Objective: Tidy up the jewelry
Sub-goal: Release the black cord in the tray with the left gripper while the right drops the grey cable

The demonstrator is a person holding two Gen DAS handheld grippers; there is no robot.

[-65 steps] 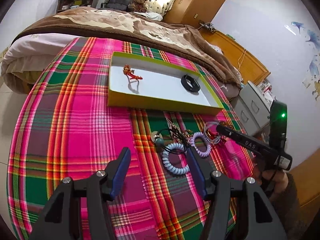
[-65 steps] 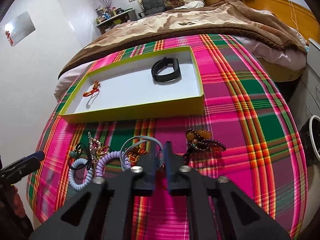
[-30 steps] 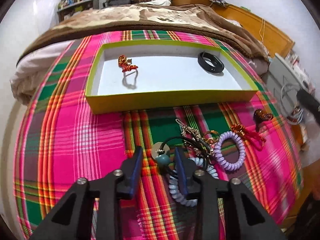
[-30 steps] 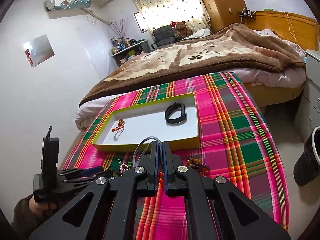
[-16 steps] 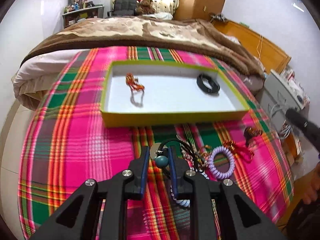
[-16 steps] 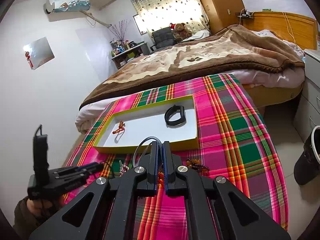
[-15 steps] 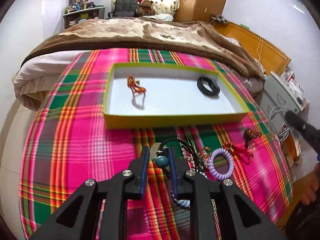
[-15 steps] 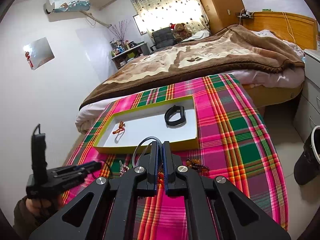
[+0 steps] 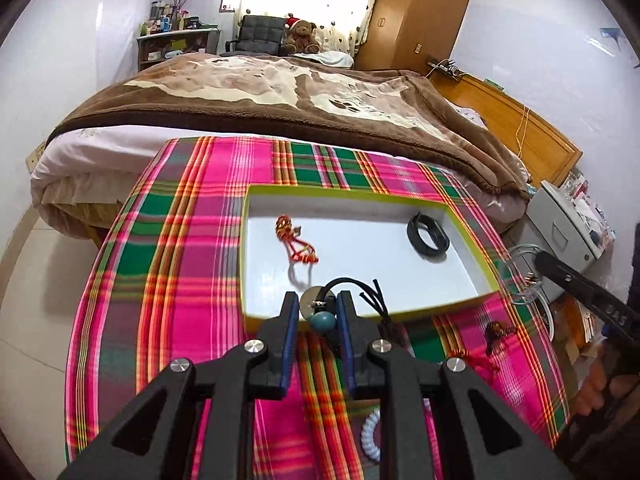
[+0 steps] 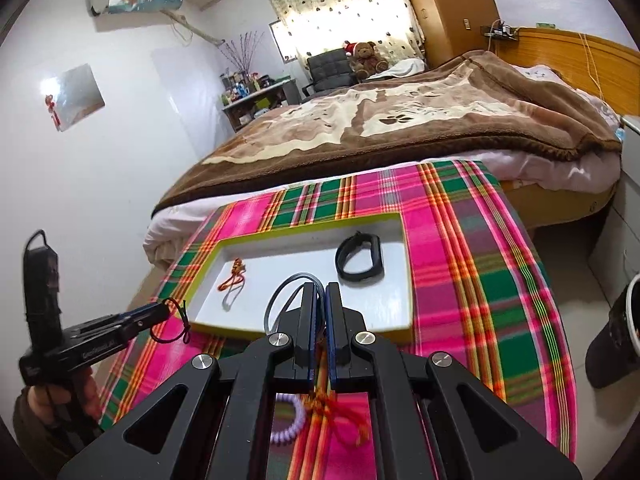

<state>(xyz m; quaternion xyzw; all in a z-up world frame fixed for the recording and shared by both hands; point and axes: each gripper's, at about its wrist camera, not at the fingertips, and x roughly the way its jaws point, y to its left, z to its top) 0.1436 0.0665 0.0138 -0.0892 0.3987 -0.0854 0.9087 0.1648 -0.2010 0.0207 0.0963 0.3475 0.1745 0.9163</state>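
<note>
A white tray with a yellow-green rim (image 9: 360, 196) (image 10: 300, 228) lies on the plaid cloth. A red knotted cord (image 9: 294, 242) (image 10: 232, 278) and a black band (image 9: 427, 236) (image 10: 359, 260) lie in it. My left gripper (image 9: 316, 312) is shut on a black cord necklace with a teal bead (image 9: 322, 320), held above the tray's near rim. My right gripper (image 10: 318, 292) is shut on a clear grey bangle (image 10: 286, 292), raised over the near edge of the tray; it also shows in the left wrist view (image 9: 524, 272).
On the cloth lie a lilac coil tie (image 10: 288, 424), a pale blue coil tie (image 9: 370, 438), a red tassel (image 10: 340, 412) and brown beads (image 9: 498, 328). A bed with a brown blanket (image 9: 280, 88) stands behind. A grey cabinet (image 9: 568, 224) stands to the right.
My left gripper closed on the bead necklace, lifted it off the cloth and carried it forward to the tray's near rim. My right gripper lifted the bangle and stays raised.
</note>
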